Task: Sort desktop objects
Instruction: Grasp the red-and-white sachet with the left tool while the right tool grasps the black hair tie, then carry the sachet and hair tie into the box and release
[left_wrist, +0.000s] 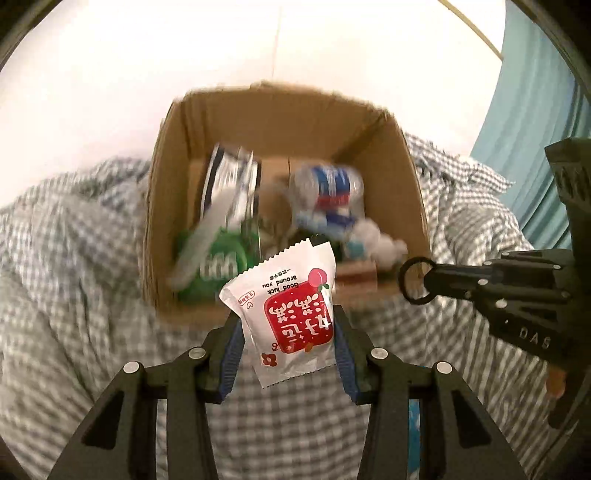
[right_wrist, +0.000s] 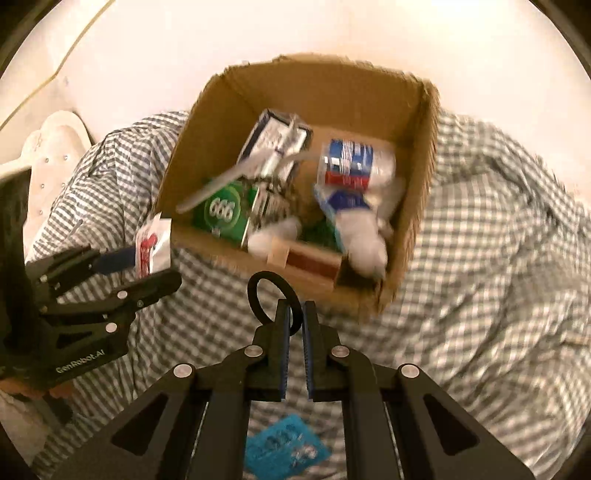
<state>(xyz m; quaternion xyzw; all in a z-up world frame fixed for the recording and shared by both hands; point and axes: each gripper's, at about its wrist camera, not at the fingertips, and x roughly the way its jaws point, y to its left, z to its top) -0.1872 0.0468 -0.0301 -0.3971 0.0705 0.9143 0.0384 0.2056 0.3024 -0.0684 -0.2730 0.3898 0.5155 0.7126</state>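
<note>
My left gripper (left_wrist: 288, 332) is shut on a white sachet (left_wrist: 291, 314) with a red label, held upright just before the near wall of the cardboard box (left_wrist: 280, 114). In the right wrist view that left gripper (right_wrist: 147, 266) and its sachet (right_wrist: 153, 243) hang at the box's left corner. My right gripper (right_wrist: 293, 310) is shut on a thin black ring (right_wrist: 271, 301), which sticks up to the left of the fingertips, close to the near wall of the box (right_wrist: 332, 81). From the left wrist view the right gripper (left_wrist: 428, 282) shows the ring (left_wrist: 415, 280) at its tip.
The box holds a green pack (right_wrist: 221, 210), a clear bottle (right_wrist: 354, 162) with a blue and red label, a blue-white packet (right_wrist: 273, 144), white tissue and a wooden block. A checked cloth (right_wrist: 480, 221) covers the surface. A blue packet (right_wrist: 284, 450) lies near me; a white shoe (right_wrist: 51, 147) sits far left.
</note>
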